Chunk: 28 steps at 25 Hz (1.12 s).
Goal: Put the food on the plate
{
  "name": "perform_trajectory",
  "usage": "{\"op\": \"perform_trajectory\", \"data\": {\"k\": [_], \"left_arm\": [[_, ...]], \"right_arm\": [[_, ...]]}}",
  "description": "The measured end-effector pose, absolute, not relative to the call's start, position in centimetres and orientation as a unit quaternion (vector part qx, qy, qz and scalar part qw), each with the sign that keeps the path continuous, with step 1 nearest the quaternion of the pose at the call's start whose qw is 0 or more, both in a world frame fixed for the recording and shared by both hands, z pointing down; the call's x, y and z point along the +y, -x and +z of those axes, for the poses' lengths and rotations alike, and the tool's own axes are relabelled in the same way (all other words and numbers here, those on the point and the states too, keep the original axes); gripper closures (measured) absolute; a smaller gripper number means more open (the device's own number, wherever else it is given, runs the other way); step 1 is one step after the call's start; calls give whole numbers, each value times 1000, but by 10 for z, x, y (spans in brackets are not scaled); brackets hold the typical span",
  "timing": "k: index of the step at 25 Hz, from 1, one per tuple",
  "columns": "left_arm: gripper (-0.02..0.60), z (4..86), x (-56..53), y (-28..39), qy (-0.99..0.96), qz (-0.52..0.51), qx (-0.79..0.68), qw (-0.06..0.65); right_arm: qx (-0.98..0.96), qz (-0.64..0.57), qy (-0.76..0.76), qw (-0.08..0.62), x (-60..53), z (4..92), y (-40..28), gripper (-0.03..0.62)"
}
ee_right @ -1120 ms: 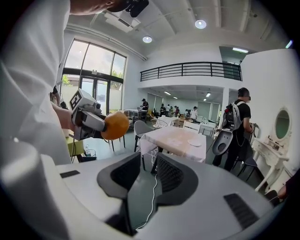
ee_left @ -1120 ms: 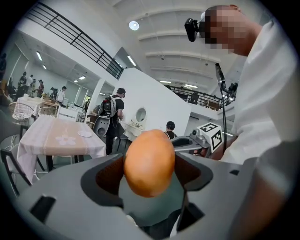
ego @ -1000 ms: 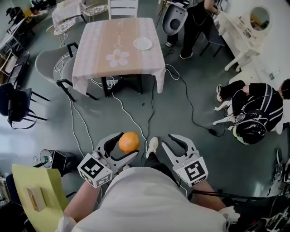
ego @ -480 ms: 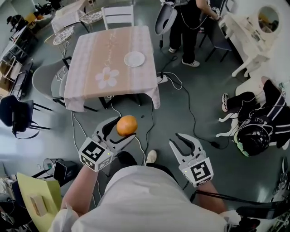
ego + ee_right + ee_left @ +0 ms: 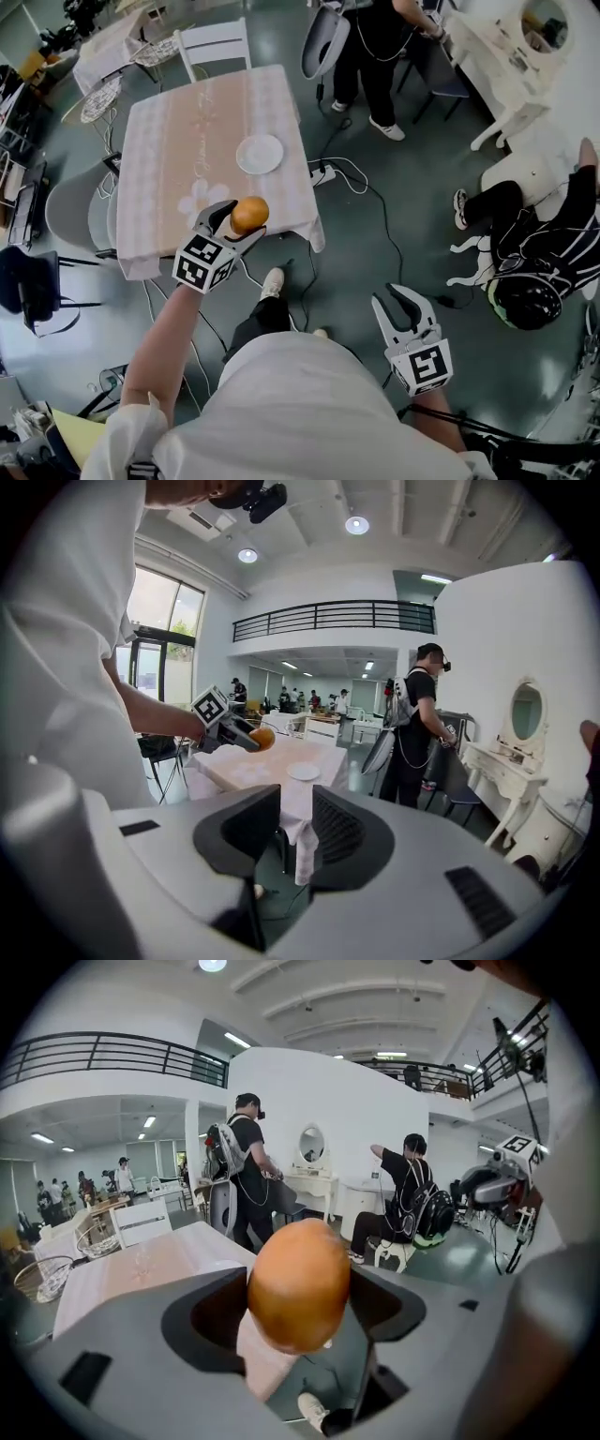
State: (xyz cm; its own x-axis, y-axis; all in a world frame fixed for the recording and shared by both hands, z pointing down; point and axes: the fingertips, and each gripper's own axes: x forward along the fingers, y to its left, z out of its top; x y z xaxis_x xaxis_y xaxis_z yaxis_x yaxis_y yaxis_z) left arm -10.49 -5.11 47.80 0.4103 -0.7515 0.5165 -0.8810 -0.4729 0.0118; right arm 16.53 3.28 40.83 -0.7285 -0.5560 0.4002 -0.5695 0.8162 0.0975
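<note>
Grey-floored open room with a pink-and-white clothed bench at the far end of your head view.

Your left gripper is clenched on the orange. In the left gripper view the fruit sits squarely between the two jaws, pressed on both sides. The arm is stretched out forward, and from above the orange hangs over the near edge of the bench, just beside the flower print on the cloth. The right gripper view shows it held up above the tabletop, not touching it.

A bit past the orange is the plain white plate, lying flat on the bench towards its right side. The orange and the plate are clearly apart.

Your right gripper is low by your hip, well away from the bench. Its jaws are parted with nothing gripped; only floor and the hanging cloth show through the gap.

Further out:
- A white chair stands at the far side of the bench and a grey chair on its left.
- Cables snake across the floor on the right.
- One person stands near a white dressing table.
- Another person sits on the floor.
</note>
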Motion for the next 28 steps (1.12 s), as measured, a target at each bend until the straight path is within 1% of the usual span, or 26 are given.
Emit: {"op": "perform_trajectory", "data": {"k": [6,13,21,28], "left_arm": [[227,541,-168,171,-817,305,-464,154],[227,611,-259,205,-814,379,-410,162],[227,667,-295,203,-807,450,-348,159],[227,675,-298,201,-812,456,-325,165]], "right_arm": [[-900,33,-376,217,-24,395,-134,485],[-863,67,-440,240,-49,403,-106,485],[-824,95,-495,257,-62,406,-103,485],[-814,103,-508,261,-73,408,-99,485]]}}
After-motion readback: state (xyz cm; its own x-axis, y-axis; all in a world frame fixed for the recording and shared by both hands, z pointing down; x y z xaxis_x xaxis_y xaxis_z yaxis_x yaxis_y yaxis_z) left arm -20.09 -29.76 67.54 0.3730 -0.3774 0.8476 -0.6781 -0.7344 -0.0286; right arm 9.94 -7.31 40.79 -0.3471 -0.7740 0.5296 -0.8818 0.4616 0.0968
